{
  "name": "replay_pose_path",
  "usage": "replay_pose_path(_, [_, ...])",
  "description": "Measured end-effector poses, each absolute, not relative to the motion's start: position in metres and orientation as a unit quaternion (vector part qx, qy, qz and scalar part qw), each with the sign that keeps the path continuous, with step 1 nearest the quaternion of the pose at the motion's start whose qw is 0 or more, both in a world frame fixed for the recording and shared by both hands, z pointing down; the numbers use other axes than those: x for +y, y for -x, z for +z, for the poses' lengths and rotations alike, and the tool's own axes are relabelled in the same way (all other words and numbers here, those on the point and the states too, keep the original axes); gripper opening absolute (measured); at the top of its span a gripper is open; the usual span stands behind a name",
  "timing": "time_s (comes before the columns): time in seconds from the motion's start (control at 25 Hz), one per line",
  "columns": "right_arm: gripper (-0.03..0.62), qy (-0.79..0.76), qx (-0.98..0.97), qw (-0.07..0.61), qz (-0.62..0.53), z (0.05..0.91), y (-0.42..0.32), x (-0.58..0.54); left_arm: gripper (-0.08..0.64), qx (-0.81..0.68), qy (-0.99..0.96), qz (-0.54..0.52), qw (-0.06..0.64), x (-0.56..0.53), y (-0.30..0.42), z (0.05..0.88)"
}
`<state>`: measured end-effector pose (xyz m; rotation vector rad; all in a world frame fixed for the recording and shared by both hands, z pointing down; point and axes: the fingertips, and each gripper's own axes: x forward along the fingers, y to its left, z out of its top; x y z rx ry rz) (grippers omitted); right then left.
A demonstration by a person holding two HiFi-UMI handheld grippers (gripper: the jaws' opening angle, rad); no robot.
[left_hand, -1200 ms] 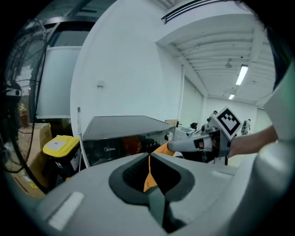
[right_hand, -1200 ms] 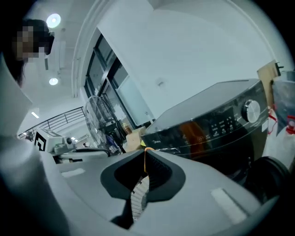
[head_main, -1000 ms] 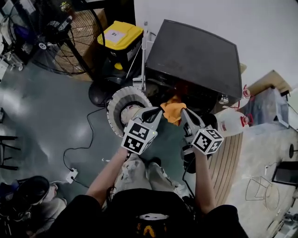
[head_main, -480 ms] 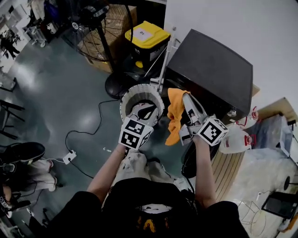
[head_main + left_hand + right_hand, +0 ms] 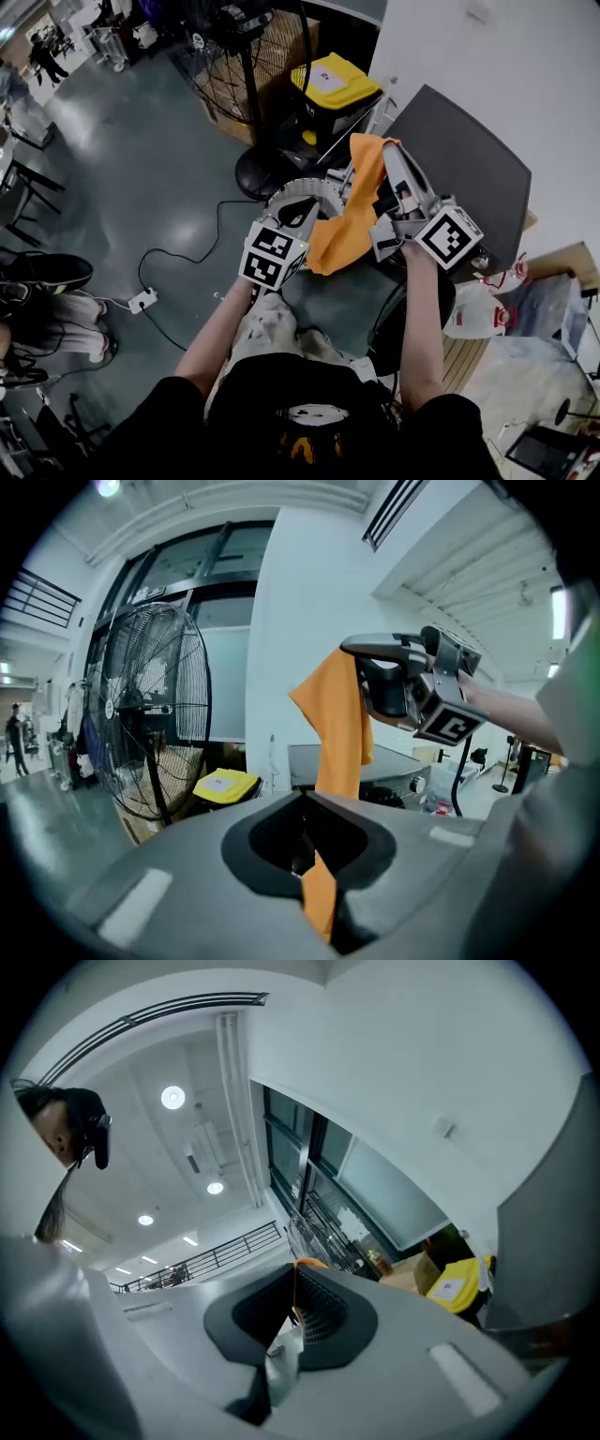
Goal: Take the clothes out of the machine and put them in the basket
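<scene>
Dark machine [image 5: 469, 178] by the white wall. Big fan [image 5: 230, 37] to its left, near a yellow-lidded bin [image 5: 336, 80]. Round white basket [image 5: 314, 185] on the floor in front of the machine. Orange cloth [image 5: 349, 225] out of the machine, hanging above the basket between 2 grippers. Right gripper [image 5: 386, 148] held high, clamped on its top corner; left gripper [image 5: 302, 214] pinching its lower part.

The right tool [image 5: 387, 156] holds an orange cloth [image 5: 349, 223] above the white basket [image 5: 322, 186] (left tool [image 5: 300, 210] beside it).
</scene>
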<state>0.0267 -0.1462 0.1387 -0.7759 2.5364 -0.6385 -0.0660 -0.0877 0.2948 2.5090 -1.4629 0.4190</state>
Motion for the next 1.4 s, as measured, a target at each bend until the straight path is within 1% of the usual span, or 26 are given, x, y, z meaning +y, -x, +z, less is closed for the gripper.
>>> replay_pose_path(0.32, [0.028, 0.217, 0.932, 0.231, -0.178, 0.06, 0.048, -0.176, 0.011, -0.516, -0.842, 0.128, 0.097, -0.123, 0.114, 0.278])
replay_pose_path(0.4, [0.028, 0.212, 0.933, 0.23, -0.178, 0.059, 0.066, -0.186, 0.011, -0.517, -0.84, 0.128, 0.099, -0.134, 0.126, 0.281])
replay_pose_path(0.52, [0.028, 0.222, 0.933, 0.213, -0.189, 0.079, 0.088, -0.2, 0.011, -0.52, -0.838, 0.13, 0.101, -0.149, 0.148, 0.29])
replay_pose_path(0.68, [0.028, 0.259, 0.926, 0.168, -0.219, 0.137, 0.106, -0.218, 0.011, -0.516, -0.837, 0.141, 0.114, -0.164, 0.175, 0.309])
replay_pose_path(0.88, [0.028, 0.303, 0.908, 0.086, -0.277, 0.243, 0.122, -0.227, 0.011, -0.492, -0.844, 0.161, 0.14, -0.178, 0.19, 0.34])
replay_pose_path(1.04, [0.028, 0.346, 0.883, 0.001, -0.318, 0.339, 0.125, -0.227, 0.011, -0.467, -0.852, 0.173, 0.162, -0.185, 0.192, 0.366])
replay_pose_path(1.24, [0.029, 0.386, 0.847, -0.101, -0.351, 0.445, 0.122, -0.224, 0.011, -0.432, -0.863, 0.196, 0.17, -0.189, 0.188, 0.396])
replay_pose_path(1.4, [0.031, 0.419, 0.816, -0.158, -0.365, 0.508, 0.109, -0.229, 0.011, -0.402, -0.873, 0.213, 0.175, -0.192, 0.176, 0.416])
